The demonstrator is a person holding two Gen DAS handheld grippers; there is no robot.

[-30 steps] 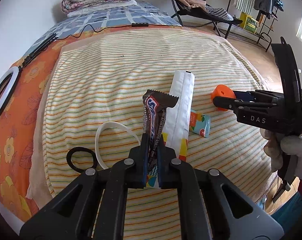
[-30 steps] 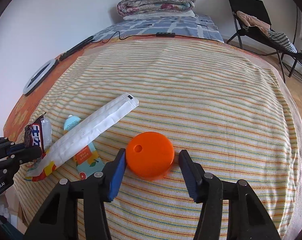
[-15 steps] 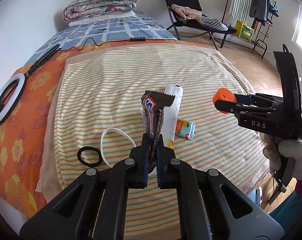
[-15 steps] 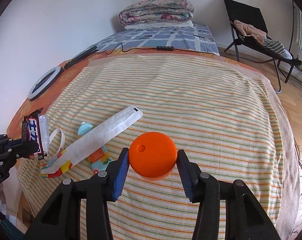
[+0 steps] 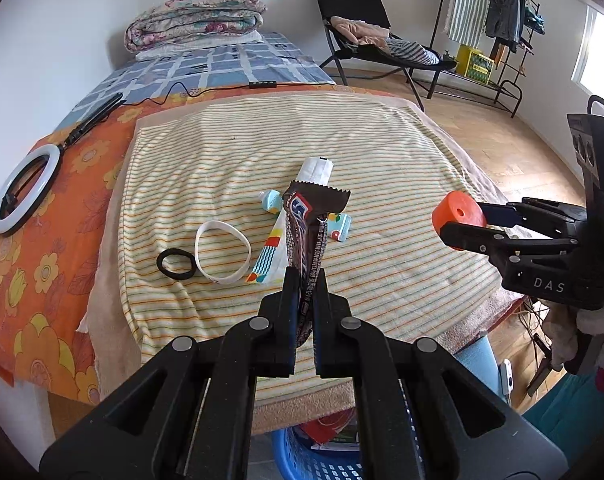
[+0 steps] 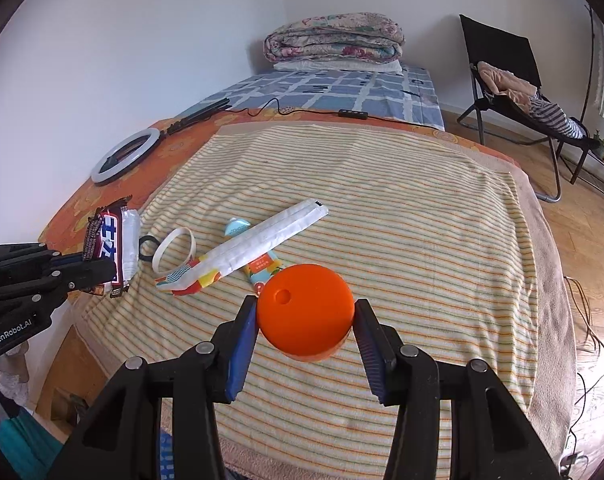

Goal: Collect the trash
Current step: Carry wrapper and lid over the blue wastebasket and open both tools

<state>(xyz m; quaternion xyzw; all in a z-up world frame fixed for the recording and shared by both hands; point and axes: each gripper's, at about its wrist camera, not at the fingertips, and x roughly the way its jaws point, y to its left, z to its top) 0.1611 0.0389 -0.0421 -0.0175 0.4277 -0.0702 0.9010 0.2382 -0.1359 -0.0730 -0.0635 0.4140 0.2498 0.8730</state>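
My left gripper (image 5: 305,280) is shut on a brown candy bar wrapper (image 5: 308,224) and holds it upright above the near edge of the striped bed cover (image 5: 382,160); it also shows in the right wrist view (image 6: 110,240). My right gripper (image 6: 305,312) is shut on an orange lid (image 6: 306,310), lifted off the bed; the lid also shows in the left wrist view (image 5: 458,216). On the cover lie a long white wrapper (image 6: 254,244) and a small colourful tube (image 6: 258,268) under it.
A white band (image 5: 222,250) and a black ring (image 5: 176,264) lie on the cover. A blue basket (image 5: 322,456) with trash stands below the bed's near edge. A ring light (image 5: 24,192) lies on the orange sheet. A folding chair (image 5: 366,32) stands on the floor behind.
Both grippers have risen and pulled back from the bed with the candy wrapper and orange lid held. The blue basket has come into view below.
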